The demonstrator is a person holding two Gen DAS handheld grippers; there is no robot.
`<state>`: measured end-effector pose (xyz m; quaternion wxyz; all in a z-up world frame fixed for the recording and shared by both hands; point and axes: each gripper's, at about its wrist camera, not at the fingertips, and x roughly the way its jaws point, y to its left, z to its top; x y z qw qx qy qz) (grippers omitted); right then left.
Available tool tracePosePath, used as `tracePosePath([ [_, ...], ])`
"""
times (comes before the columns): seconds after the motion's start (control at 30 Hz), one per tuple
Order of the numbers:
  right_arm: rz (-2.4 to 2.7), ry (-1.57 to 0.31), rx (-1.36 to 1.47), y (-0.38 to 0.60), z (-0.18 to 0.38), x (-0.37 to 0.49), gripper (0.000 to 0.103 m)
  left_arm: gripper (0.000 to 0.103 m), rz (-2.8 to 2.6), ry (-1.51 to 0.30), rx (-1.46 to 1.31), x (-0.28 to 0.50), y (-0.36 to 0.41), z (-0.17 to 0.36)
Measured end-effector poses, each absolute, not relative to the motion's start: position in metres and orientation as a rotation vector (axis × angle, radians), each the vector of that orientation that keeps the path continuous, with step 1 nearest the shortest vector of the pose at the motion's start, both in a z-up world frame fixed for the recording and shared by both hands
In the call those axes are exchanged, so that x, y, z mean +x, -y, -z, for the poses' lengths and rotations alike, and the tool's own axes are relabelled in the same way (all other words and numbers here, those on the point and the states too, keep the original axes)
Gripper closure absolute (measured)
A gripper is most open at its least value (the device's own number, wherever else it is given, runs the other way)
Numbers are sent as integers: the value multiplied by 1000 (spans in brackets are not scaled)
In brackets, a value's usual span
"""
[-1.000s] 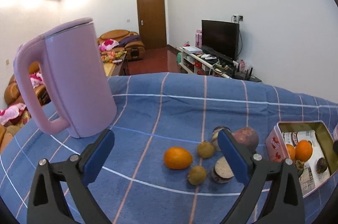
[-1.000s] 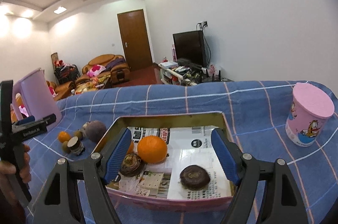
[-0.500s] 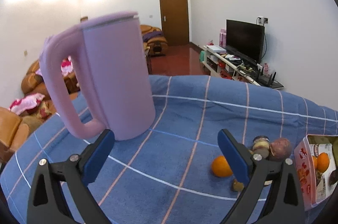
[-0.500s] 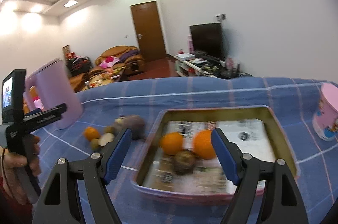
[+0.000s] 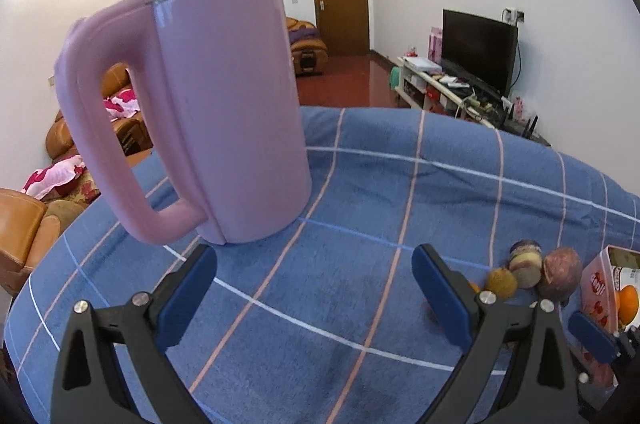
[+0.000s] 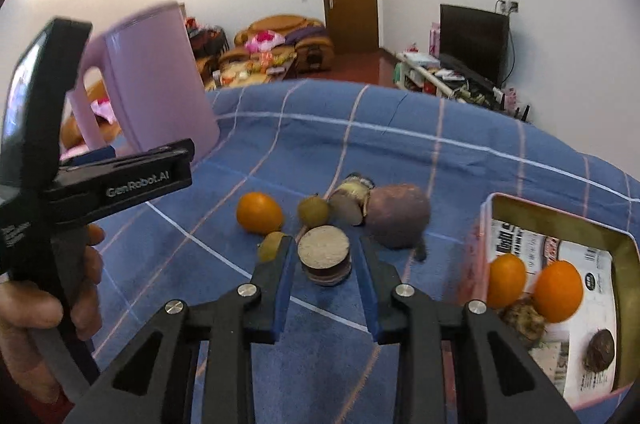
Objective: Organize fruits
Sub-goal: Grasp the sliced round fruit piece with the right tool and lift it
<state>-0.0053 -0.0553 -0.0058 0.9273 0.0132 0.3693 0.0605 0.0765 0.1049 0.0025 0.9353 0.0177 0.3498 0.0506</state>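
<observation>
1. Far left of my right gripper point(image 6: 324, 266): the pink kettle point(image 6: 160, 80) stands upright on the blue checked cloth point(image 6: 400, 160), well apart from the fruit (prob. parked clear of the work).
2. My left gripper point(image 5: 314, 288) faces that kettle, jaws spread wide, nothing btw them; I judge it's just waiting.
3. Ahead-left of the right gripper: an orange point(image 6: 259, 213) and two small brownish-green fruits point(image 6: 313, 210), loose on the cloth.
4. Right gripper: jaws closing around the halved fruit point(image 6: 325, 256), cut face up; can't tell if the pads touch yet.
5. Just beyond, right: another half point(image 6: 352, 200) touching a purple fruit point(image 6: 398, 220).
6. Far right: the tin tray point(image 6: 560, 224) holds two oranges point(image 6: 558, 290) and darker pieces, so that's the drop-off, I reckon.
</observation>
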Motion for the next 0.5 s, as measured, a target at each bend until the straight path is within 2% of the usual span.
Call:
tracePosePath([
  [0.1,-113,-807,19,53,16,7,71,3,-99,-731,34,77,-105,-2],
  [0.5,-130,-789,3,48,17,12,71,3,-107,-741,21,78,-110,-3],
])
